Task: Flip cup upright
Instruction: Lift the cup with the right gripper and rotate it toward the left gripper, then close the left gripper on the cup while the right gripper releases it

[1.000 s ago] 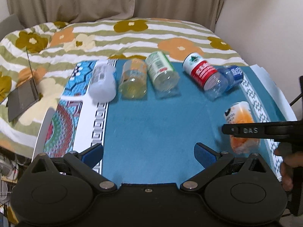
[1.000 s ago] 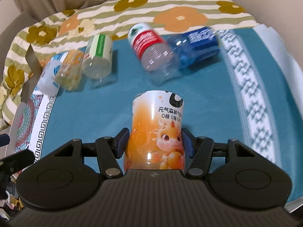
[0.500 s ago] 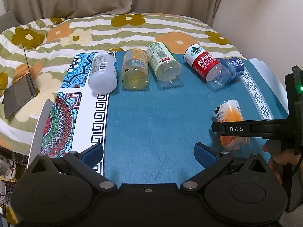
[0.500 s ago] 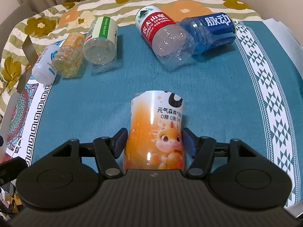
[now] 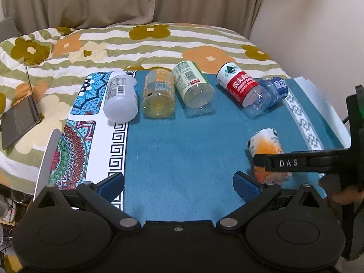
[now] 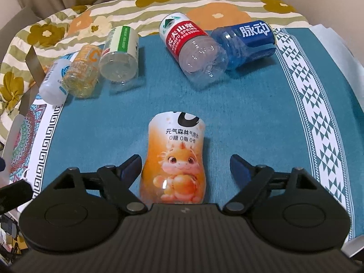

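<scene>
An orange cup with a cartoon dragon label (image 6: 176, 159) lies on its side on the teal mat (image 6: 250, 113), its length pointing away from me. My right gripper (image 6: 186, 166) is open around it; the left finger sits close to its side and the right finger stands well apart. In the left wrist view the same cup (image 5: 266, 145) lies at the right, partly behind the right gripper's arm. My left gripper (image 5: 179, 182) is open and empty above the mat's near edge.
Several cut bottle cups lie on their sides along the mat's far edge: white (image 5: 120, 100), yellow (image 5: 159, 97), green-labelled (image 5: 193, 86), red-labelled (image 5: 241, 88) and blue (image 5: 275, 88). A flowered quilt (image 5: 147, 43) lies behind. A laptop (image 5: 18, 116) sits at left.
My right gripper has opened and let go of the orange cup, which now lies loose between the fingers. My left gripper has stayed open and drawn back slightly.
</scene>
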A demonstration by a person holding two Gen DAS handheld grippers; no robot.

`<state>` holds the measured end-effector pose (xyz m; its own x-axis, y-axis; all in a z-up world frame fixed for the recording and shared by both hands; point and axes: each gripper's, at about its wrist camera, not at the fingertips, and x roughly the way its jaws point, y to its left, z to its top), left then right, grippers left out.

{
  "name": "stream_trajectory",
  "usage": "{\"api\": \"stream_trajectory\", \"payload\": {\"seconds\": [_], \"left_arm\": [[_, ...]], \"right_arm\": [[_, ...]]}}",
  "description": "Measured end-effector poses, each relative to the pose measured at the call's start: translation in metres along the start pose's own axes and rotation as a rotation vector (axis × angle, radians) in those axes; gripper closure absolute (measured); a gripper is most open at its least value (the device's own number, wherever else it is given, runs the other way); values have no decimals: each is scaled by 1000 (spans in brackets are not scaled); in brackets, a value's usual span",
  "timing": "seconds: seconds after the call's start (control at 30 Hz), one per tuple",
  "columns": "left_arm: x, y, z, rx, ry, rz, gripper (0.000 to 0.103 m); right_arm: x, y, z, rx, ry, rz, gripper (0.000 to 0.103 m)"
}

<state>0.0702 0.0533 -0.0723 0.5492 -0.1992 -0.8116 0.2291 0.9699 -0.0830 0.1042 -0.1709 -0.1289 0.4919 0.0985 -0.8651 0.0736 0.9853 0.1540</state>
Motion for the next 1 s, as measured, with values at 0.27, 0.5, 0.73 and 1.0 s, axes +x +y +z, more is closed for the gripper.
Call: {"api": "stream_trajectory", "payload": {"seconds": [0.27,0.5,0.73,1.0], "left_arm": [[-24,-14,27,19,-42,-7,0],[-14,-60,50,52,18,-8,0],[42,-110,73,39,220,-15,0],[113,-141,91,-30,417,-22,10]], "right_arm": [[-53,-6,-2,-29,-28,56,0],[-84,-48,-7,-90,-18,63,0],[-84,-104,-15,-112,3,47,0],[-61,-157,-25,-65,54,105,0]]}}
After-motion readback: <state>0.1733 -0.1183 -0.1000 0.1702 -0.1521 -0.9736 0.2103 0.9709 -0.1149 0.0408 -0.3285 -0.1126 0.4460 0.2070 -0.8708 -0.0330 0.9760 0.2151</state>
